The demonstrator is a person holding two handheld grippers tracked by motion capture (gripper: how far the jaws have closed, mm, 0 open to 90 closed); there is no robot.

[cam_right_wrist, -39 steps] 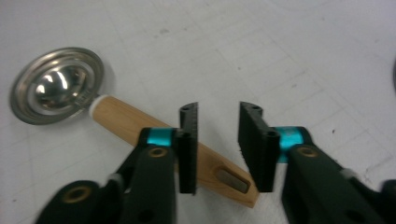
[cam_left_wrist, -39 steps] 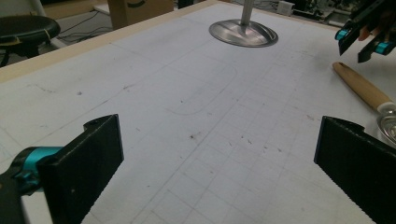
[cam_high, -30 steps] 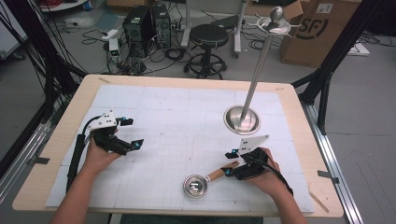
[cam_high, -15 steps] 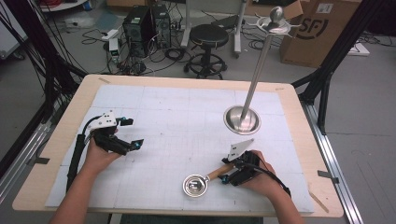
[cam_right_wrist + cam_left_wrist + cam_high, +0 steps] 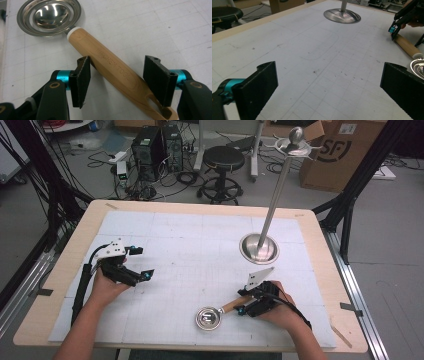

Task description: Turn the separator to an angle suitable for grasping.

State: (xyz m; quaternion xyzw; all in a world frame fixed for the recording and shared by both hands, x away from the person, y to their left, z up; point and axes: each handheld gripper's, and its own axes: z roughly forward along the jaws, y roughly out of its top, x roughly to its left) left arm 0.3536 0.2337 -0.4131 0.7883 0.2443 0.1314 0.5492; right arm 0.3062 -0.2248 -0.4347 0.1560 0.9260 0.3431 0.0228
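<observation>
Two black jaws of the right gripper (image 5: 116,80) are standing apart astride the wooden handle (image 5: 117,75) of a metal strainer spoon (image 5: 49,17), and in the right gripper view the left pad is sitting against the handle's edge while the right pad is keeping a clear gap from it, so nothing is being squeezed yet. The jaws have just been closing a little with the handle between them. In the high view the right gripper (image 5: 248,308) is lying low at the near right of the table (image 5: 90,225), the hand (image 5: 280,310) wrapped around its body, and the spoon (image 5: 210,318) is resting flat on the white gridded mat (image 5: 200,240), its bowl toward the near middle and its handle (image 5: 235,304) running back to the right into the jaws.

Farther off, the left gripper (image 5: 142,263) is resting at the near left, well apart from the spoon, its jaws spread wide over bare mat in the left gripper view (image 5: 327,90). Beyond the right hand, a tall metal stand (image 5: 277,190) with a round base (image 5: 259,248) and hooks at its top is rising at the far right.

The step in hand looks to be the grasp on the handle. Next, the jaws probably need to close squarely across the rounded wood before any lift, since an off-centre pinch could let it roll.
</observation>
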